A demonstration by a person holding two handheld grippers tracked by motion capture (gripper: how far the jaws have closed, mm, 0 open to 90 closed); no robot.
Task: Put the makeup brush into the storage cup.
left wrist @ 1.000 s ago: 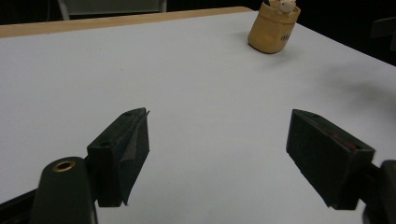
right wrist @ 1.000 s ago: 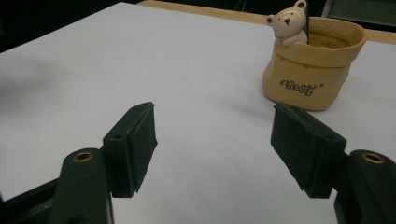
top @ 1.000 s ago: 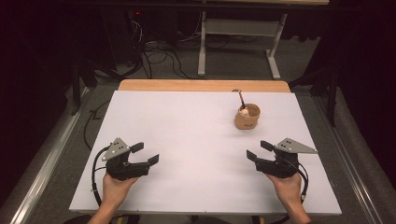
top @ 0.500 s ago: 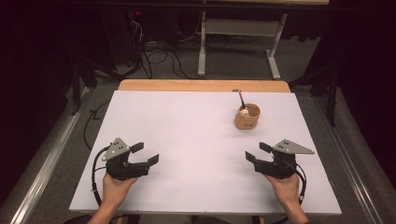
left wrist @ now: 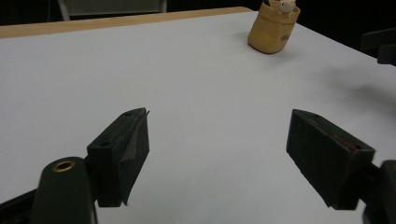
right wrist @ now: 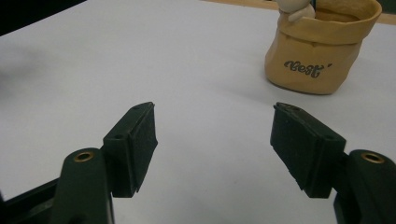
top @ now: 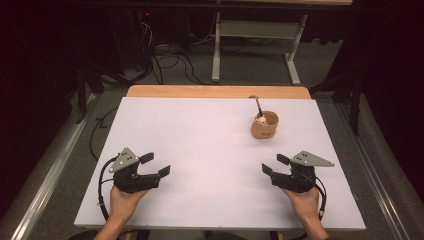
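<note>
**Both grippers wide open, the pouch untouched**

From where I stand, nothing has been picked up. The right gripper sits low over the white table with its jaws spread wide and nothing between them. The left gripper is spread just as wide and just as empty, well apart from the right one. The tan pouch stands upright ahead of the right gripper, near it but not touching, and a little off to one side of its jaws in the right gripper view. A thin stick and a small pale figure poke out of its top. I judge the work barely begun: the approach, the grasp and whatever follows are all left to do.
</note>
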